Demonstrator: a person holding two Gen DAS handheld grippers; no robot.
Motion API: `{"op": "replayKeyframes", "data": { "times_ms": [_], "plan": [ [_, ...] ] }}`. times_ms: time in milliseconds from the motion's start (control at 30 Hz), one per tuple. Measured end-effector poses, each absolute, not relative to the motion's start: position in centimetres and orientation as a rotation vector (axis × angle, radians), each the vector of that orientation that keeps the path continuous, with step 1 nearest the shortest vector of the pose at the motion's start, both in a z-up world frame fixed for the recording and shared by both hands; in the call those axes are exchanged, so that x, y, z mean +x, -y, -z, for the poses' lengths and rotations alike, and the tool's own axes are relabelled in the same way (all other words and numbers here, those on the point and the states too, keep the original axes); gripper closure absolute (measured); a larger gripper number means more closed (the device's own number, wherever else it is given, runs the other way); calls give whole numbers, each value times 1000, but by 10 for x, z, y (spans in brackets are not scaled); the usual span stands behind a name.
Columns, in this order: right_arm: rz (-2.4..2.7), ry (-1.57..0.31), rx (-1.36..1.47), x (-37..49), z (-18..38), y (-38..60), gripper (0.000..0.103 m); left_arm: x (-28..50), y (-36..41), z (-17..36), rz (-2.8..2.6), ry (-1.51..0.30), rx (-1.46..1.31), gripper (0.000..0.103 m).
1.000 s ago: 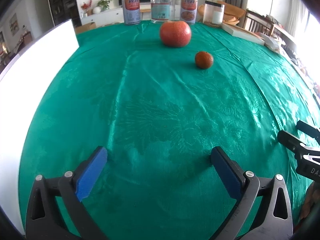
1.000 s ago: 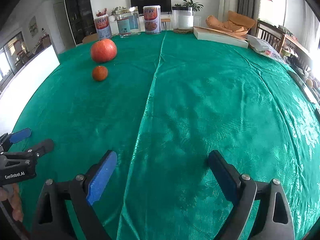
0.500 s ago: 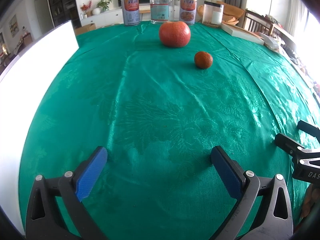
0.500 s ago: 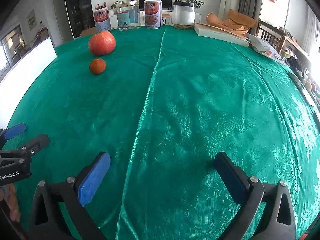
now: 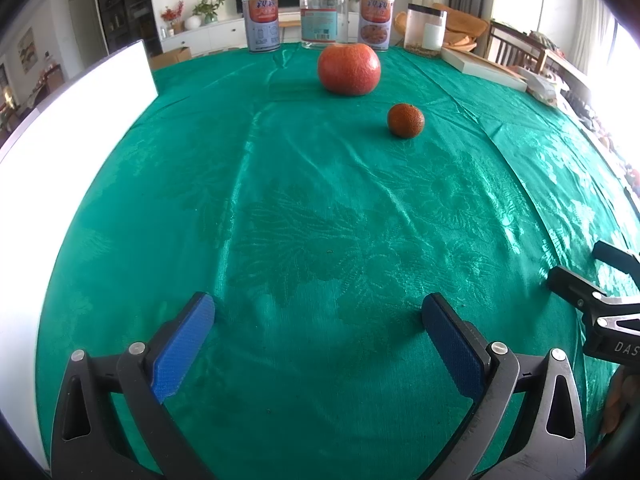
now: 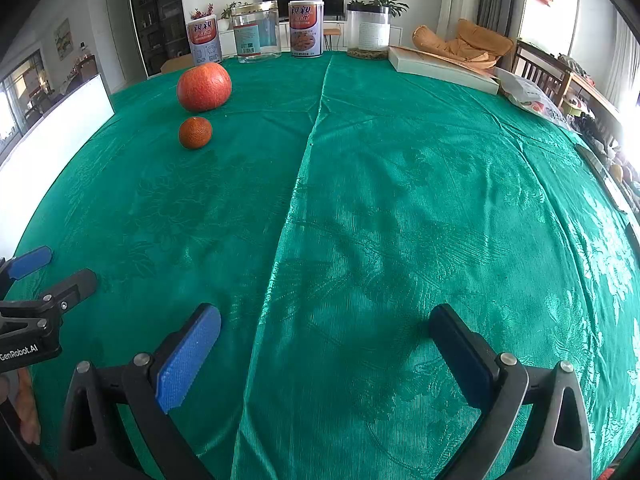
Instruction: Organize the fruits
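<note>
I held a hand-held gripper in each hand, low over a surface draped in shiny green cloth. The left hand-held gripper had its blue pads spread wide with nothing between them. The right hand-held gripper was likewise spread wide and empty, just beside the left one.

Well ahead of the left hand-held gripper and slightly to its right lay a small orange. Just beyond that, nearly straight ahead, sat a large orange, near the small one but not touching it. From the right hand-held gripper both fruits were far ahead and off to the left, the small orange in front of the large orange. Behind the fruits, along the far edge, stood two tins, a clear jar and a canister. A flat box lay far ahead to the right, and a white board ran along the left.

No bowl or tray for the fruit was in view, so I could not tell where they belonged. I judged the fruits untouched and the reach not yet begun. Both are round and the cloth looked slick, so a pad nudging one off-centre could send it rolling. The large orange might be too wide for the pads and slip out. Dragging a pad low could bunch the cloth.
</note>
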State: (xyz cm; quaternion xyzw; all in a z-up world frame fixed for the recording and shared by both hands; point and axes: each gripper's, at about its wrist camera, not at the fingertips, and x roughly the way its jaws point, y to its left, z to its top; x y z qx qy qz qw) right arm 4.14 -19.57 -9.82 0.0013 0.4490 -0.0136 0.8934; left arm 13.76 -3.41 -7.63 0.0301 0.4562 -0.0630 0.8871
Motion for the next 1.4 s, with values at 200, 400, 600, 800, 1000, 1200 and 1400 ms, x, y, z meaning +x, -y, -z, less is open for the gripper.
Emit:
{"op": "replayKeyframes", "data": {
  "times_ms": [200, 400, 600, 800, 1000, 1200, 1400],
  "plan": [
    [27, -931, 3, 41, 98, 196, 0, 181, 60, 50, 278, -930, 19, 2],
    [27, -931, 3, 41, 98, 196, 0, 245, 99, 51, 296, -944, 34, 3],
    [25, -931, 2, 41, 98, 195, 0, 266, 113, 56, 255, -938, 62, 29],
    [20, -932, 0, 42, 97, 195, 0, 262, 106, 58, 247, -910, 57, 73],
    [20, -932, 0, 42, 97, 195, 0, 232, 68, 40, 243, -893, 40, 74],
    [20, -931, 1, 42, 97, 195, 0, 185, 5, 36, 209, -932, 56, 74],
    [20, -931, 1, 42, 97, 195, 0, 161, -33, 60, 163, -954, 18, 70]
  ]
}}
